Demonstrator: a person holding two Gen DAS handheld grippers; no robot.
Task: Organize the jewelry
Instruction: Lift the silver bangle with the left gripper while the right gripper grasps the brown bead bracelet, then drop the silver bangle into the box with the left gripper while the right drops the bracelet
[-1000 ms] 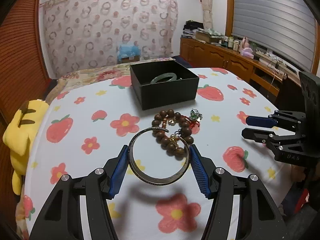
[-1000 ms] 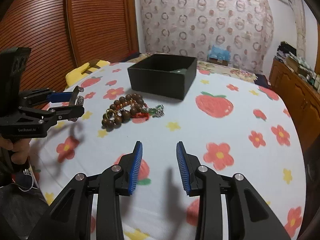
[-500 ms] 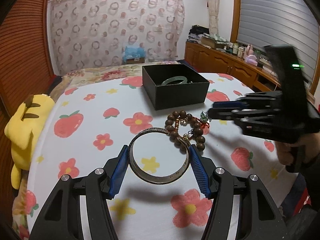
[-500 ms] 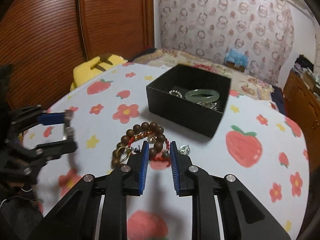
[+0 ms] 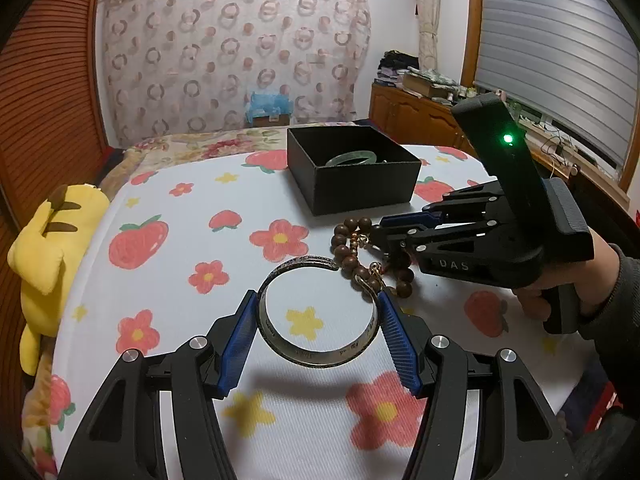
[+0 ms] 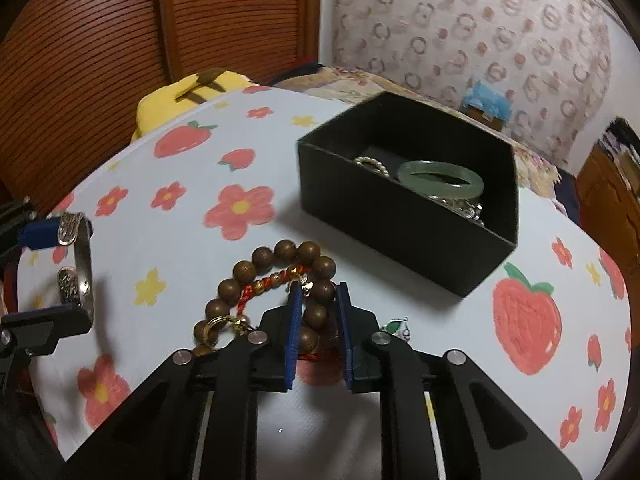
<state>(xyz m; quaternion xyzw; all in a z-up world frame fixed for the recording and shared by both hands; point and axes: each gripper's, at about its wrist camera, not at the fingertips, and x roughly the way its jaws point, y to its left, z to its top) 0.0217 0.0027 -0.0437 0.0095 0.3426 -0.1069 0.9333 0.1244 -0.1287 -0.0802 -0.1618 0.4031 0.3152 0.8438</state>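
The left gripper pinches a silver bangle between its blue fingers, held above the strawberry-print table. At its 1 o'clock, the right gripper has its fingers narrowed around the wooden bead bracelet lying on the table; whether they press it is unclear. At 1 o'clock from the beads, the black box holds a jade bangle.

My left camera looks low across the desk toward the curtain; my right camera sits closer, facing the wooden doors. Both share the black box and beads.
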